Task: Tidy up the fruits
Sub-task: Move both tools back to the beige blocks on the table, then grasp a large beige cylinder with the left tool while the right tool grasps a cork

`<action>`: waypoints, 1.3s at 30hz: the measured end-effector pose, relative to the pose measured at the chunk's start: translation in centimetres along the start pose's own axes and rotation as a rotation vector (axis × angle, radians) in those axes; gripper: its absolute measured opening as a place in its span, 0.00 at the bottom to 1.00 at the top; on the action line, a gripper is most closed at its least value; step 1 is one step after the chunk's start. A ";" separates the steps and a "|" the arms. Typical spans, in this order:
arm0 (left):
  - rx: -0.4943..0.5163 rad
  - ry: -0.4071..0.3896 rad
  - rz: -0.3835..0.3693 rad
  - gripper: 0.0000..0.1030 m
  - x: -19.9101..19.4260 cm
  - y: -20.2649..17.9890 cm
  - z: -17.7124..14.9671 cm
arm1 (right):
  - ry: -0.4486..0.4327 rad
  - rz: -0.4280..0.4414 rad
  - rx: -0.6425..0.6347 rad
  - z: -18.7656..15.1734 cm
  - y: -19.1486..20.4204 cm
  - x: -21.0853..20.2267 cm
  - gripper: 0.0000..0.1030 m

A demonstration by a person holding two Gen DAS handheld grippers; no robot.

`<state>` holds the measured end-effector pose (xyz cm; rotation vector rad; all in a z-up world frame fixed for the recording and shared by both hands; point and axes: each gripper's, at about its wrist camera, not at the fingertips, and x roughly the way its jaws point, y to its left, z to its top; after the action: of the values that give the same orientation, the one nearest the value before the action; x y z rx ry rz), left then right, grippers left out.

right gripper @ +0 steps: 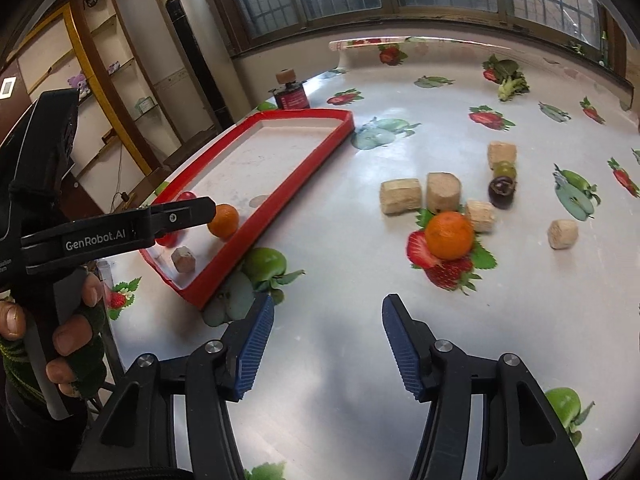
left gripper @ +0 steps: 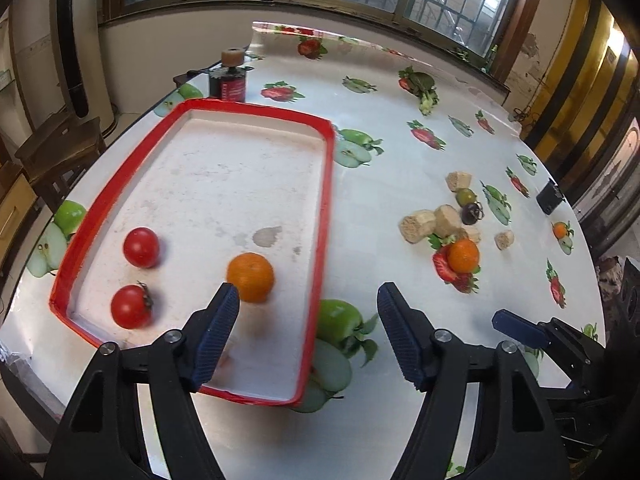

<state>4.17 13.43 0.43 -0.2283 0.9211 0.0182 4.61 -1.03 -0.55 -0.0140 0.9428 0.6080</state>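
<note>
A red-rimmed white tray (left gripper: 326,184) holds two red tomatoes (left gripper: 141,247) (left gripper: 131,306) and an orange (left gripper: 251,277). My left gripper (left gripper: 308,300) is open and empty above the tray's near right corner, the orange just past its left finger. A second orange (left gripper: 463,255) (right gripper: 449,235) lies on the table right of the tray, with a dark tomato (right gripper: 501,191) and a green one (right gripper: 504,169) behind it. My right gripper (right gripper: 328,312) is open and empty, short of that orange. In the right wrist view the tray (right gripper: 280,216) also holds a small tan block (right gripper: 183,259).
Several tan cork-like blocks (right gripper: 401,196) (right gripper: 562,233) lie around the loose fruit. A dark jar with a cork lid (left gripper: 229,80) stands behind the tray. The tablecloth carries printed apples and strawberries. A small black box (left gripper: 549,198) sits near the right edge.
</note>
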 end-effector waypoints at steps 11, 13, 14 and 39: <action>0.084 0.035 -0.081 0.69 1.2 -4.9 -1.0 | -0.045 -0.068 0.108 -1.6 -5.3 -2.9 0.59; 0.089 0.037 -0.086 0.69 1.3 -5.1 -1.1 | -0.052 -0.078 0.119 -1.7 -6.0 -3.2 0.59; 0.095 0.037 -0.084 0.69 1.4 -5.2 -1.1 | -0.055 -0.082 0.125 -1.7 -6.3 -3.3 0.59; 0.283 0.133 -0.020 0.69 10.0 -9.3 4.9 | -0.089 -0.221 0.188 3.5 -15.4 -2.0 0.59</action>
<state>15.11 4.51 -2.86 0.0246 1.0412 -0.1464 13.99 -13.84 -0.70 0.0756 0.8950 0.3122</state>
